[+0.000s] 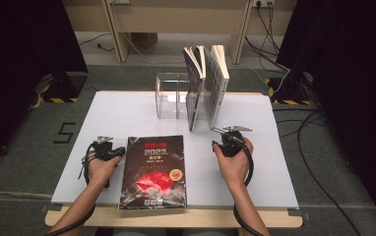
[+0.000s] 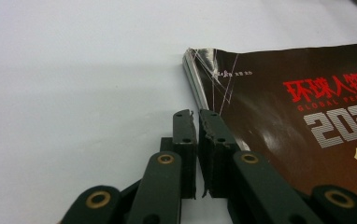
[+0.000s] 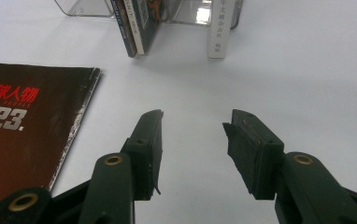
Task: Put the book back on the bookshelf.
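So the dark magazine [image 1: 152, 172] lies flat in the lower middle of the high view, on the white table [image 1: 117, 110]. The left gripper [image 2: 196, 116] sits at its spine edge, jaws pinched together with nothing between them. The right gripper [image 3: 193, 123] hangs spread wide, empty, lower right of centre. Books [image 1: 205, 83] stand against a clear holder [image 1: 169, 96] up top.

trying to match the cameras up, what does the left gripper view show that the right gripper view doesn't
Left gripper view: the left gripper, jaws shut with nothing between them, at the worn spine corner of the dark magazine.

Right gripper view: the right gripper, jaws open and empty, plus upright books against a clear stand.

Both: the magazine's red and silver cover lettering and the white table.
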`<state>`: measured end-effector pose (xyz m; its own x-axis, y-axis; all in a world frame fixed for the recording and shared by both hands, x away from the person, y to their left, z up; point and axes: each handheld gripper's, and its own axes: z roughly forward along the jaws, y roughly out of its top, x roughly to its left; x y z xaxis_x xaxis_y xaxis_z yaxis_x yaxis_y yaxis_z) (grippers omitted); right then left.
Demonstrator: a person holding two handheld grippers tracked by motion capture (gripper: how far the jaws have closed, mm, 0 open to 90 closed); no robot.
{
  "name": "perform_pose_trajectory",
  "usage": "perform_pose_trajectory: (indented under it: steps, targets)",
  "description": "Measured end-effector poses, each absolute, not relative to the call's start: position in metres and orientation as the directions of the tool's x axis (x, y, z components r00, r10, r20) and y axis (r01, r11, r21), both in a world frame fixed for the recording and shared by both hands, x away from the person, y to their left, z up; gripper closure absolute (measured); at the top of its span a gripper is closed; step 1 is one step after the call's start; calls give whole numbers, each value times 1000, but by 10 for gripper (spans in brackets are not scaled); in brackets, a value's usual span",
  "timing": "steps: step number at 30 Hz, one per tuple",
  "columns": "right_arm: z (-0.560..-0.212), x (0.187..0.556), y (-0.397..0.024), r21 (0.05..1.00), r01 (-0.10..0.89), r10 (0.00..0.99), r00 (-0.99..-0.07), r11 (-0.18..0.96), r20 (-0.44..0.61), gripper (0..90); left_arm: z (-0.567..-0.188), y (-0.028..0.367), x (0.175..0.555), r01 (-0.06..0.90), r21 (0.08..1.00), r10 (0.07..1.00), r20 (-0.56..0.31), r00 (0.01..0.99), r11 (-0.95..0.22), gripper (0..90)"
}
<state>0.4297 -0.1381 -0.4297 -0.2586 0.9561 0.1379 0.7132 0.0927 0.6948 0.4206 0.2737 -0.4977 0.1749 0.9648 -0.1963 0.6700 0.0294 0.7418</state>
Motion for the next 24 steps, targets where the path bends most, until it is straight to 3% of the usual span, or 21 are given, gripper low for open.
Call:
perform_pose_trajectory:
  steps: [7,24]
  targets:
    - [-435,429,-138,685,722,955,-262,100,136,552,-496,272,424,687,727,961,-200,192,14,893]
    - [-443,432,-130,650,751,945,-285,119,157,546,-495,241,406,680,728,943,-164,291,-84,895]
